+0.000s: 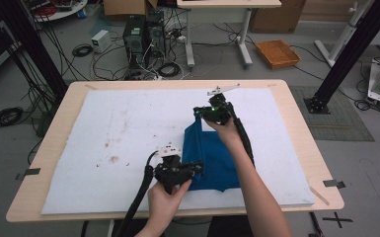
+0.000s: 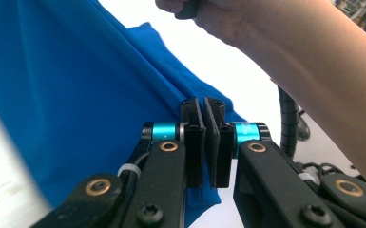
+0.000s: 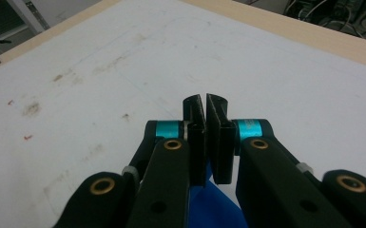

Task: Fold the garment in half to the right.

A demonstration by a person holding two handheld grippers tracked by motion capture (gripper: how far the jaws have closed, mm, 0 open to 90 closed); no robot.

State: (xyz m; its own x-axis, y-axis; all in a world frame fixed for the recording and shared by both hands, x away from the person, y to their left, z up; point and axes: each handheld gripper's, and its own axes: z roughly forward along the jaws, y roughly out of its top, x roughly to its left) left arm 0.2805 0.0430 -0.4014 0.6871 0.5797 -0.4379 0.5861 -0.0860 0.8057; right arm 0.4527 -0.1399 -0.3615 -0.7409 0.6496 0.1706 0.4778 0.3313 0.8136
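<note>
Holding: both claws pinch one blue cloth (image 1: 216,160), which lies right of centre in the high view, on the white mat (image 1: 128,128).
Left claw (image 1: 198,169): lower middle of the high view, at the cloth's lower left edge; the person's left hand (image 1: 164,197) comes up from the bottom edge.
Left claw state: jaws together, clamped on a fold of the blue cloth (image 2: 76,95); in the left gripper view the fabric sits in the thin gap between the pads and spreads over the upper left of the frame.
Right claw (image 1: 197,112): just above centre of the high view, at the cloth's upper left corner, which is lifted into a peak; the right hand (image 1: 225,131) and forearm run down to the lower right.
Right claw state: jaws together, clamped on the cloth; in the right gripper view a strip of blue cloth (image 3: 214,204) hangs below the pads at the bottom centre.
Cloth shape: drawn taut along its left edge between the two claws, the rest flat on the mat.
Tabletop (image 1: 296,123): pale wood, its border showing around the mat.
Mat marks: brown stains (image 1: 112,159) left of the left claw.
</note>
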